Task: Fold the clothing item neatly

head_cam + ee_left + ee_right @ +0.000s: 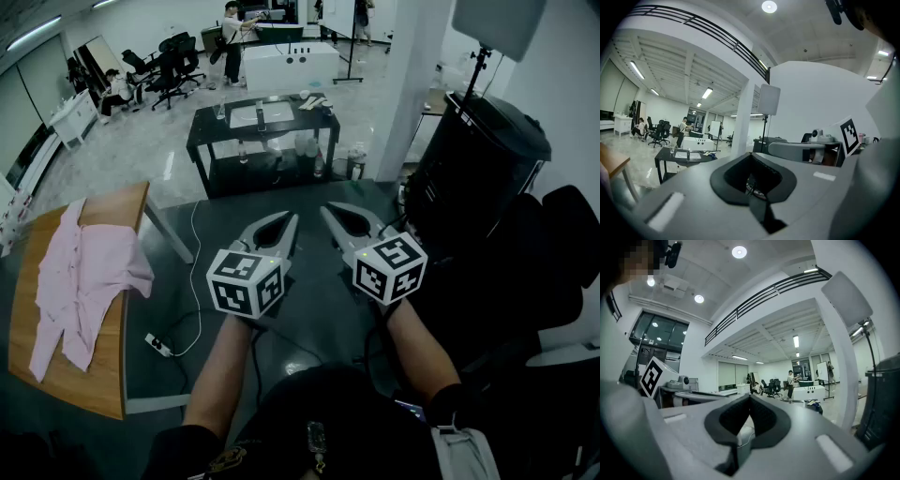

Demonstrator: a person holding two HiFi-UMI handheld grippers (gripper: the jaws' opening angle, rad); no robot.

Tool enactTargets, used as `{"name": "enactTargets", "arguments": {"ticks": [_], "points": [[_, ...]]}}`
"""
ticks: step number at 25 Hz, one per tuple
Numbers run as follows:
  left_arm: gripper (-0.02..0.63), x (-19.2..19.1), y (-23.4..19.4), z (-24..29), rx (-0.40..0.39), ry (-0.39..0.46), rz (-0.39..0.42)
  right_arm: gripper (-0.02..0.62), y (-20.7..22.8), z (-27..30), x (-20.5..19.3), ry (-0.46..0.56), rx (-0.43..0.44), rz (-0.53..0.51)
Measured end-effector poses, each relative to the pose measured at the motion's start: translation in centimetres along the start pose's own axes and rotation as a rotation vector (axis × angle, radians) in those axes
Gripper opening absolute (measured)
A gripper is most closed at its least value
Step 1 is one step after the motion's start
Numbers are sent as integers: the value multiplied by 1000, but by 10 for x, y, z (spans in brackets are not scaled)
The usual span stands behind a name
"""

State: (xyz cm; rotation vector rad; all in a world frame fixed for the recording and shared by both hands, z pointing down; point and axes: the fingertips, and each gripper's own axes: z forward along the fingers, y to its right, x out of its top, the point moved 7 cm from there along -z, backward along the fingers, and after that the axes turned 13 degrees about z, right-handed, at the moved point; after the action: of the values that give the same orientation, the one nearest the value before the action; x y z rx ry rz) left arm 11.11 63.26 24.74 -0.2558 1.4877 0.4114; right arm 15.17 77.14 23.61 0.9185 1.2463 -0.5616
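Left gripper (292, 219) and right gripper (326, 211) hang level, clenched empty, seemingly awaiting the pink shirt (80, 281) at nine o'clock.

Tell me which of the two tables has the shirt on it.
The wooden table at the left: the pink shirt lies rumpled on its top. The black table farther ahead carries papers and small things, but no clothing.

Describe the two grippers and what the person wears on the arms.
Both the left gripper and right gripper have grey curved jaws lined with black padding, leaving a teardrop opening. Each carries a white cube with black square markers. The person wears a dark top; forearms are bare.
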Motion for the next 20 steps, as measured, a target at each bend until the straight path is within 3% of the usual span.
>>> {"name": "enactTargets", "arguments": {"ticks": [20], "points": [[8, -4, -12, -9, 49, 0, -7, 3, -8, 18, -2, -1, 47, -17]]}}
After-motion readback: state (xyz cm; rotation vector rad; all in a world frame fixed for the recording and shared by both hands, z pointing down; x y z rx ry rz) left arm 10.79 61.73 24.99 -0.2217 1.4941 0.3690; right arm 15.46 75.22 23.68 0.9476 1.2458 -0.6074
